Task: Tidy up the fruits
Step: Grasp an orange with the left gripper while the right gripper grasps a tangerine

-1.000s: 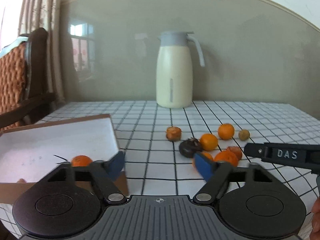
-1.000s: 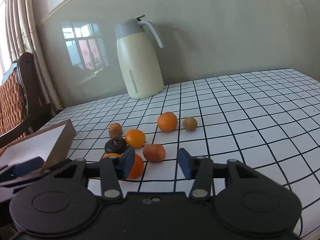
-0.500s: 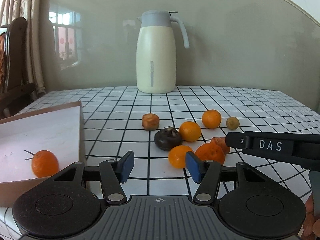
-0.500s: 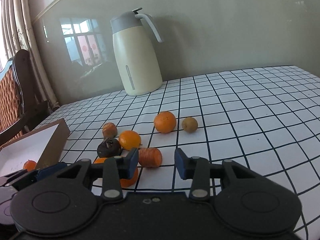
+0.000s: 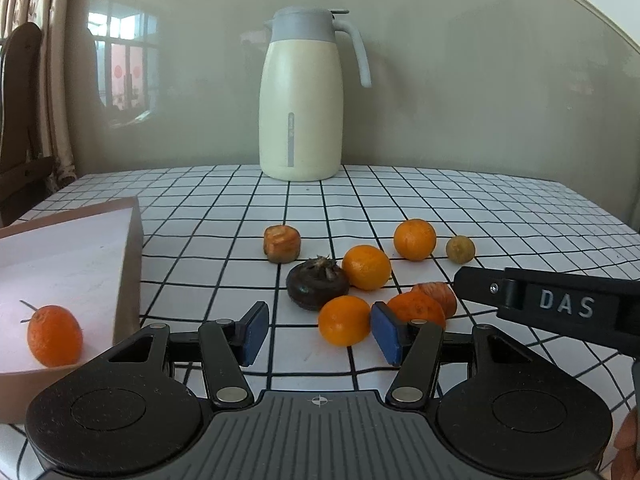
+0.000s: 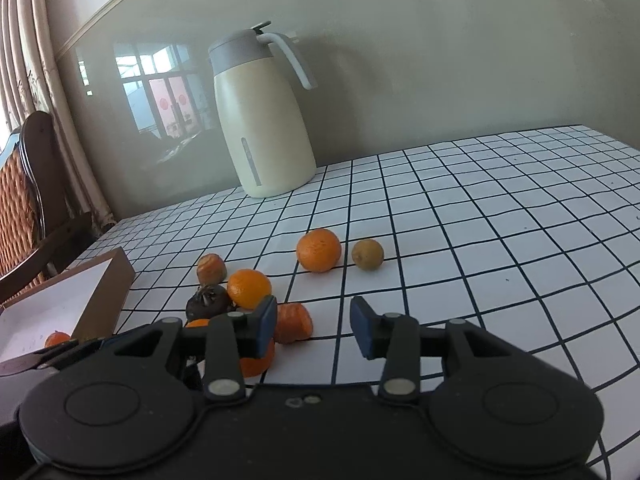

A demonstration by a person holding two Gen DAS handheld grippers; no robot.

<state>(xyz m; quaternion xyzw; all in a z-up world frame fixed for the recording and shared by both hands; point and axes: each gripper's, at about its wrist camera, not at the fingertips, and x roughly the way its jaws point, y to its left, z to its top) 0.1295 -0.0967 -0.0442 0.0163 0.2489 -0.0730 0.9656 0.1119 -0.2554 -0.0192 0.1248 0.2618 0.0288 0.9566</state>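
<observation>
Several oranges lie loose on the checked tablecloth, the nearest orange [image 5: 344,320] just ahead of my left gripper [image 5: 320,334], which is open with nothing between its pads. Around it lie a dark round fruit [image 5: 318,286], a brown stubby fruit [image 5: 282,243], a small olive-brown fruit [image 5: 460,249] and a reddish-orange piece [image 6: 294,322]. One stemmed orange [image 5: 54,336] sits inside the cardboard box [image 5: 128,264] at the left. My right gripper [image 6: 314,326] is open and empty, with its left pad beside the reddish piece.
A cream thermos jug [image 5: 301,96] stands at the back of the table by the wall. A wooden chair [image 6: 32,200] stands at the left beyond the box. The right gripper's body [image 5: 560,304] reaches in from the right, close to the fruit pile.
The left gripper has swung right from the box to the fruit pile, and its jaws have narrowed. The right gripper's jaws have also narrowed a little; it has barely moved.
</observation>
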